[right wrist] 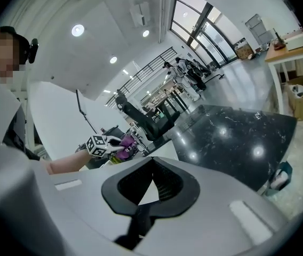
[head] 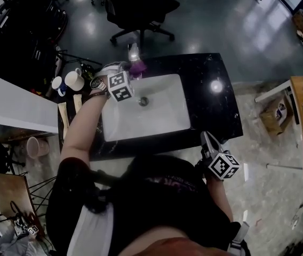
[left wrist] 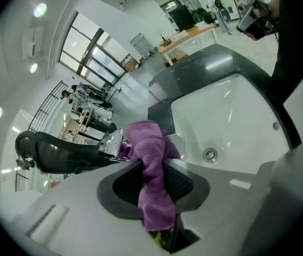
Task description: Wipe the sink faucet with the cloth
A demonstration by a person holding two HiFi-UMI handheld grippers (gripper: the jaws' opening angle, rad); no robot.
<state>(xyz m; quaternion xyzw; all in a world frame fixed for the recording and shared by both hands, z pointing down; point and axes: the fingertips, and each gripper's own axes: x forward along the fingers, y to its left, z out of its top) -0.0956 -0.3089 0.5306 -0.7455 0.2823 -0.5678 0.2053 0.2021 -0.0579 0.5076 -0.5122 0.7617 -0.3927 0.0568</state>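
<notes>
Starting with the black surface (head: 215, 105): the right tongs (right wrist: 151, 181) hang over its near right corner, shut on nothing and well apart from the work, so nothing steadies the job if the other side slips.

The white sink (head: 165, 116) lies open right under the working arm. Anything let go at the back edge would likely slide down into the basin.

At the far rim of the sink stands the chrome faucet (left wrist: 110, 141). The left tongs (left wrist: 157, 176) reach down towards it at a slant. Coming in too low or off to one side, their hard tips rather than the fabric could meet the metal and scratch it. A knock on the handle could also start the water.

Two mugs (head: 69, 81) sit just beside the left forearm, where a wide sweep of the elbow might nudge them.

The purple cloth (left wrist: 152, 159) is pinched in the left tongs by a narrow fold. Its bunched end is at the faucet and a loose tail hangs back. I cannot tell how firmly it presses. Dragging it hard round the spout could pull that fold free, or leave the far side unwiped.

Smallest, the drain (head: 143, 101): a dropped cloth could settle over it.
</notes>
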